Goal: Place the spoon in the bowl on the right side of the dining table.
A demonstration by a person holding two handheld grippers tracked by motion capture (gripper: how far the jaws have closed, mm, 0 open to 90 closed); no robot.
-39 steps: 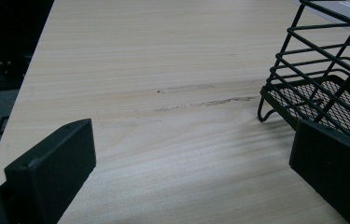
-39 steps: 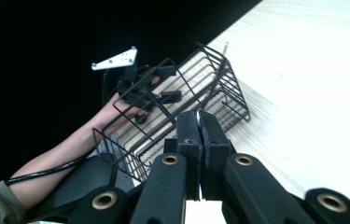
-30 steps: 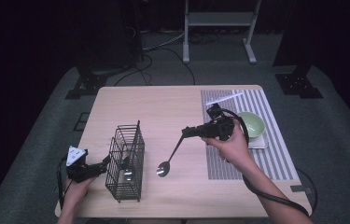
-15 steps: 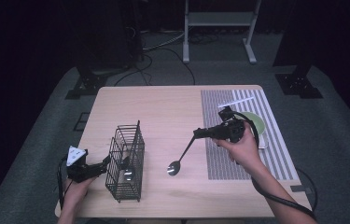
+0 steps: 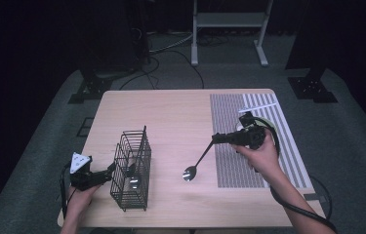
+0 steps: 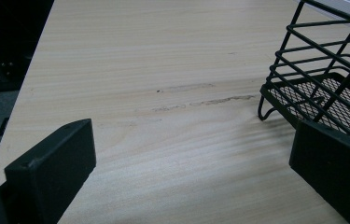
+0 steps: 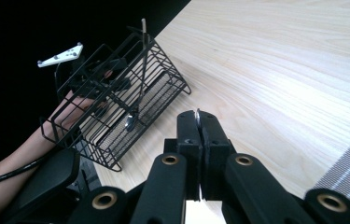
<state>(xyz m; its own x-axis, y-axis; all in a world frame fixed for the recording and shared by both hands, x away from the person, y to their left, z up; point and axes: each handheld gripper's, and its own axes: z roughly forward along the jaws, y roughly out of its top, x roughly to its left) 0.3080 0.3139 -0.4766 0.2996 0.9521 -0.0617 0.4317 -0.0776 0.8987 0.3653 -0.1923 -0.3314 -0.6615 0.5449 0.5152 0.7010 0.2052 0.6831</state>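
High view: right claw (image 5: 215, 138) pinching a spoon (image 5: 196, 164) by the handle tip, bowl low over the surface (image 5: 171, 112), between wire basket (image 5: 132, 168) and striped mat (image 5: 234, 161). Could pivot or slip from so thin a grip. Left claw (image 5: 112, 171) spread at the basket.

Left gripper view: jaws wide, nothing clamped.

Right gripper view: jaws pressed on a thin metal edge.
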